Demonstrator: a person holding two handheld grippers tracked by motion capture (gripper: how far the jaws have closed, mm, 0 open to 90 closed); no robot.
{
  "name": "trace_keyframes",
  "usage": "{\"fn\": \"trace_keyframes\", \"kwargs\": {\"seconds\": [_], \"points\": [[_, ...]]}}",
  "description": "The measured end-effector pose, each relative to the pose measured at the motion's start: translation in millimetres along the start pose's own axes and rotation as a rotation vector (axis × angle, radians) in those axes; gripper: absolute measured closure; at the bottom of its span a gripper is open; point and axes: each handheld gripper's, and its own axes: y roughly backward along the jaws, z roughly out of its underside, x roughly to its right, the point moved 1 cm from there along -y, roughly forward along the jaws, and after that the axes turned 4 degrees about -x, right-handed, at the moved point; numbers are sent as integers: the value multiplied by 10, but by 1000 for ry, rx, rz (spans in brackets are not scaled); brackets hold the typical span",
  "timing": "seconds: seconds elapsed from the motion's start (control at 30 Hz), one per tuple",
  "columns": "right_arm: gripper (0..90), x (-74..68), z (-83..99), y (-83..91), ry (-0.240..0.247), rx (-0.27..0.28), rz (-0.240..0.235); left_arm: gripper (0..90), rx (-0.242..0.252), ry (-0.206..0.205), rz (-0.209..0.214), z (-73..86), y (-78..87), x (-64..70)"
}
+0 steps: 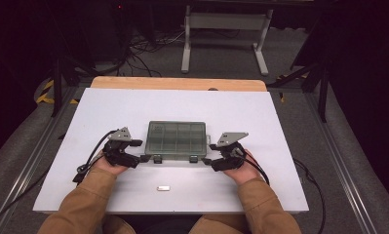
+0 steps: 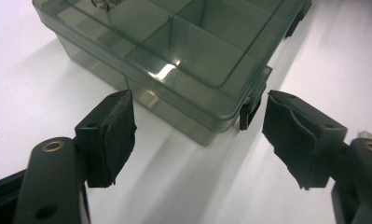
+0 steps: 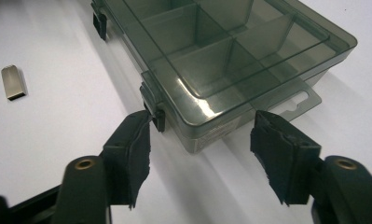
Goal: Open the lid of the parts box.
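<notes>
Grippers flank a smoky clear box (image 1: 176,140) that lies lid-shut near the middle of the white table (image 1: 109,105), its two black latches on the side facing the person. Left gripper (image 1: 142,150) sits at the box's near left corner, jaws spread wide; in the left gripper view that gripper (image 2: 197,123) has the corner between its jaws, the one pad just beside a latch (image 2: 247,113), neither pad clearly touching. Right gripper (image 1: 209,153) sits at the near right corner, likewise wide; in the right gripper view it (image 3: 201,129) straddles that corner of the box (image 3: 230,51), with one pad touching or almost touching the other latch (image 3: 155,108). Dividers show through the lid. A small metal piece (image 1: 163,187) lies alone on the table between the person's sleeves, well apart from the box, and shows also in the right gripper view (image 3: 14,82).
</notes>
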Motion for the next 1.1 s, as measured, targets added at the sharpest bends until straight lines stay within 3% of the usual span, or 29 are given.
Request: {"fn": "trace_keyframes", "kwargs": {"seconds": [0.37, 0.57, 1.1], "points": [[540, -7, 37, -39, 0, -18, -16, 404, -31, -4, 14, 27, -13, 8], [610, -11, 42, -42, 2, -20, -8, 482, -43, -17, -10, 32, -7, 29], [673, -16, 55, -61, 7, -38, 10, 593, -55, -34, 2, 33, -7, 37]]}}
